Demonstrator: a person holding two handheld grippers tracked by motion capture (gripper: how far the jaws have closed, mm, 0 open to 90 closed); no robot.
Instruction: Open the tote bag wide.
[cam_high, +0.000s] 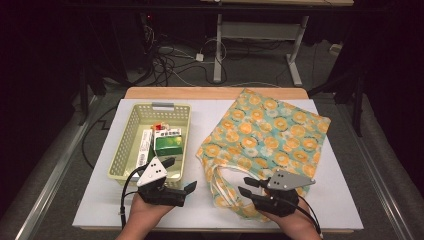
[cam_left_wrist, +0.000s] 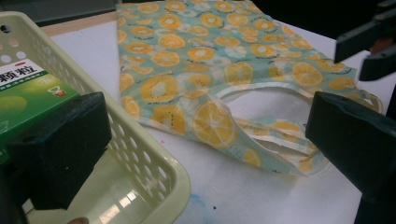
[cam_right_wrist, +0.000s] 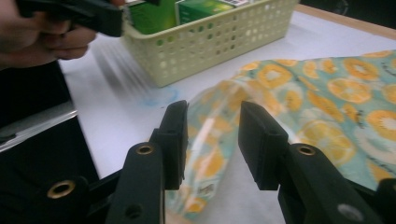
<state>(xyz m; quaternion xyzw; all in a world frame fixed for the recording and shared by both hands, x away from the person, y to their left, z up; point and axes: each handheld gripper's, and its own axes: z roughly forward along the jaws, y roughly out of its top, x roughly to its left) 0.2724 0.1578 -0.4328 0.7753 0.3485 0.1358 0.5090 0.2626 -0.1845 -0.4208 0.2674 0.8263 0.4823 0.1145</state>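
"颗粒" on green box (cam_left_wrist: 28, 100)

The orange-print tote bag (cam_high: 267, 135) is looking like soft matt cloth; the perforated basket (cam_high: 131, 131) is showing smooth, glossy plastic.

Table (cam_high: 210, 205) evenly lit from overhead; surroundings beyond the table dark. Glare patch on the basket (cam_left_wrist: 140, 154) floor. Motion blur streaks beside the basket — right gripper view. Near jaws soft, out of focus.
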